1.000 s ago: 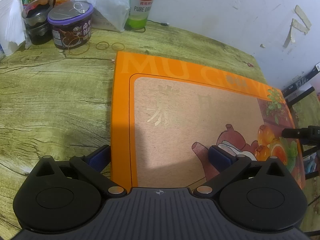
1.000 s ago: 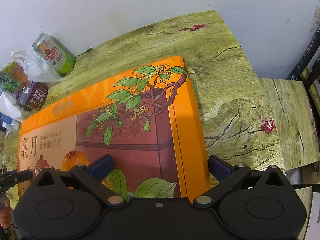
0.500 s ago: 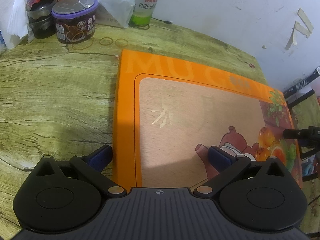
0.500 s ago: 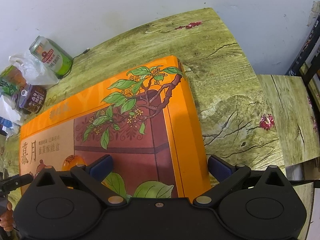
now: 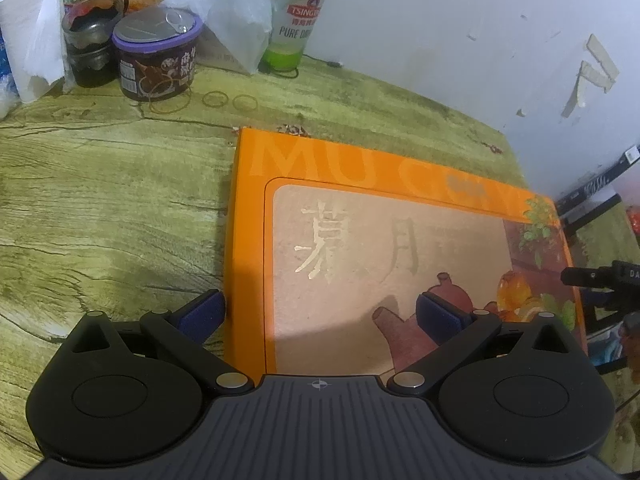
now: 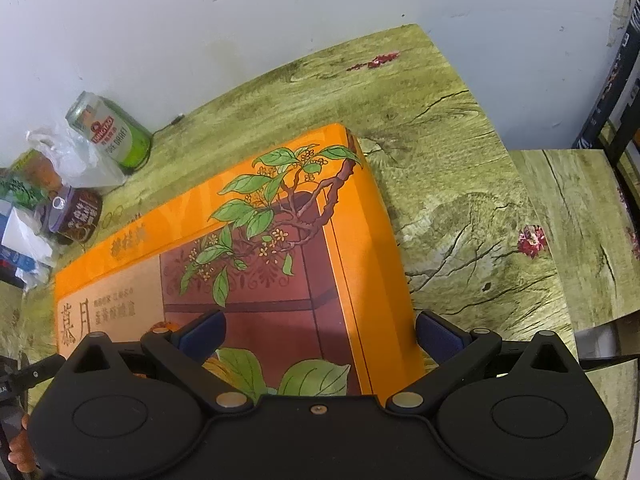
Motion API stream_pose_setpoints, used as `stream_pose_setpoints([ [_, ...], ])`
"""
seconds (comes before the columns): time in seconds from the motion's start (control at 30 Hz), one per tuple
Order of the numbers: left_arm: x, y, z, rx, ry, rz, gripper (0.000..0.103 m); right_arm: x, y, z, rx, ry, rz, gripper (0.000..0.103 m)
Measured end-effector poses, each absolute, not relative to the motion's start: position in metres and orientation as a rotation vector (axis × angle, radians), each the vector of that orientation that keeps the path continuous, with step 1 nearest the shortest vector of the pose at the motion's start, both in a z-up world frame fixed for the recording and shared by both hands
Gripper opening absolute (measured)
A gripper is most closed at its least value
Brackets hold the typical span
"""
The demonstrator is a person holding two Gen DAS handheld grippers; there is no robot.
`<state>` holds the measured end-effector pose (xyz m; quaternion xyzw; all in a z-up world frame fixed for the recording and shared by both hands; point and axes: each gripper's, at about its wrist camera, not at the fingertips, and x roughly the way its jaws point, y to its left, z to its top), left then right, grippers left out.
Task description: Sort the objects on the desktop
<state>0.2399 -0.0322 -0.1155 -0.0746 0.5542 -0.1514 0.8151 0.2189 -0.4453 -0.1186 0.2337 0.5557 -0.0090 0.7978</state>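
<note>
- Green wood-grain table (image 5: 100,208) set against a white wall (image 5: 440,40) with chipped paint; a second patch of the same surface sits off the right end in the right wrist view.
- Large flat orange gift box (image 5: 400,248) lies on the table, lid up, printed with gold characters, a teapot and a leafy branch.
- Left gripper (image 5: 320,312): jaws spread wide, straddling the box's left edge; the left finger is over the table just beside the box's side, the right finger over the lid. Nothing held.
- Right gripper (image 6: 320,332): jaws also wide apart, straddling the box's right edge, one finger over the lid, the other beyond the side. Contact with the box cannot be judged.
- Far left corner clutter: green beer can (image 5: 300,16), clear plastic bag (image 5: 224,8), purple-lidded cup (image 5: 156,60), dark jar (image 5: 90,40), white paper (image 5: 34,36).
- Loose rubber bands (image 5: 216,99) lie on the table near the cup, well apart from the box.
</note>
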Motion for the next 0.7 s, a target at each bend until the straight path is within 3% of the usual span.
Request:
stream_pose_setpoints([
  [0.7,0.18,0.011,-0.046,-0.334,1.083,-0.218,0.103,0.16,-0.48,-0.063,0.586,0.977,-0.121,0.103],
])
